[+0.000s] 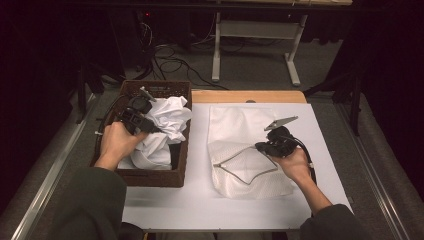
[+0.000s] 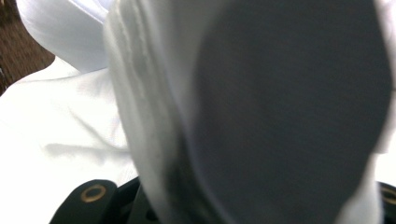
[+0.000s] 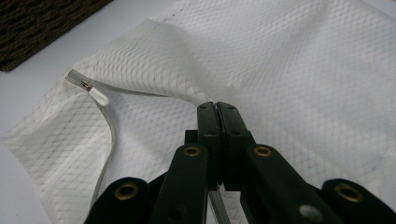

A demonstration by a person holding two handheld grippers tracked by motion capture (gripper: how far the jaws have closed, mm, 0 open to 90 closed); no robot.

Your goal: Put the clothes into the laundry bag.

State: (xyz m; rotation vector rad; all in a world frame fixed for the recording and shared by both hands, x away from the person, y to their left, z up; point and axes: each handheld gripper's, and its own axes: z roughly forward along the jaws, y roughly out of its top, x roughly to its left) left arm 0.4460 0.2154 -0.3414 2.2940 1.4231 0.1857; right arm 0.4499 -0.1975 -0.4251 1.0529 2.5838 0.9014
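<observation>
A dark woven basket (image 1: 155,176) at the left holds crumpled white cloth (image 1: 167,117). My left gripper (image 1: 150,126) is inside the basket, shut on a bunch of that cloth. In the left gripper view the white cloth (image 2: 70,121) rises thick and blurred between the jaws. A white mesh laundry bag (image 1: 240,130) lies flat on the white table, its zip opening (image 1: 245,162) gaping toward me. My right gripper (image 3: 217,108) is shut on the upper edge of the mesh bag (image 3: 303,70), lifting it slightly. The zip pull (image 3: 88,86) lies at the opening's far end.
The white table top (image 1: 200,200) runs to a wooden strip (image 1: 250,96) at the back. A metal rail (image 1: 55,165) lines the left side. Beyond the table stand a white frame (image 1: 255,30) and floor cables (image 1: 170,62).
</observation>
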